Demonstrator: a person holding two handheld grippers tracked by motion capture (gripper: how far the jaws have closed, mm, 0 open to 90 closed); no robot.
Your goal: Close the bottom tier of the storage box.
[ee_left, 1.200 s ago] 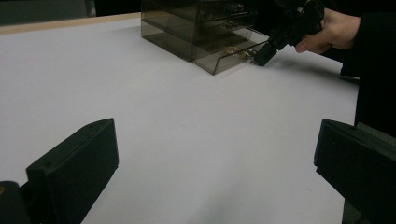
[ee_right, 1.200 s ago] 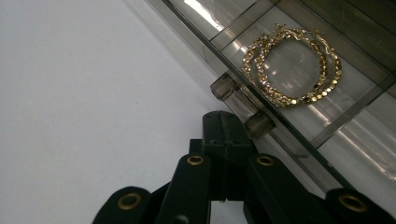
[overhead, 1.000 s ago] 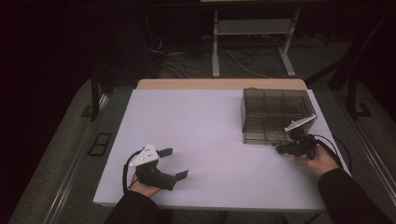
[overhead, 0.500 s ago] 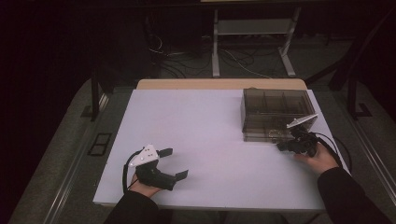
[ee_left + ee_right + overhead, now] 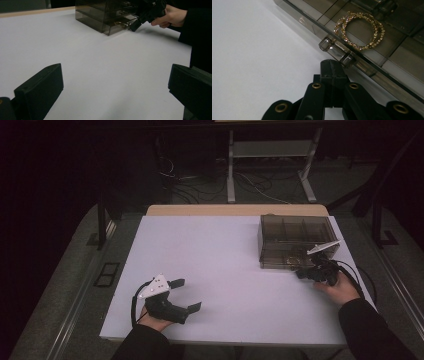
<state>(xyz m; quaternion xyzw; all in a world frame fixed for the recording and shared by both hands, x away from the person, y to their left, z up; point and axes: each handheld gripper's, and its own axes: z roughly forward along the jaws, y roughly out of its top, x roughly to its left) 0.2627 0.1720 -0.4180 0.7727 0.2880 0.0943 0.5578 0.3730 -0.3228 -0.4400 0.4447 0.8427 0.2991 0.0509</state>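
Observation:
A smoky see-through drawer box (image 5: 295, 237) stands at the table's far right. My right gripper (image 5: 301, 273) lies at its front, jaws pressed together with nothing between them. In the right gripper view its tip (image 5: 333, 66) sits just under the clear bar handle (image 5: 337, 51) of the bottom drawer; I cannot tell if they touch. A pair of gold hoop earrings (image 5: 359, 30) lies inside that drawer. My left gripper (image 5: 186, 294) rests near the front left of the white table (image 5: 225, 250), open and empty. From the left gripper view, the box (image 5: 100, 15) and right gripper (image 5: 133, 25) appear far off.
The box has several compartments under its top. A cable (image 5: 357, 275) trails from the right gripper toward the table's right edge. Beyond the far edge are a metal stand (image 5: 270, 150) and loose cables on the floor.

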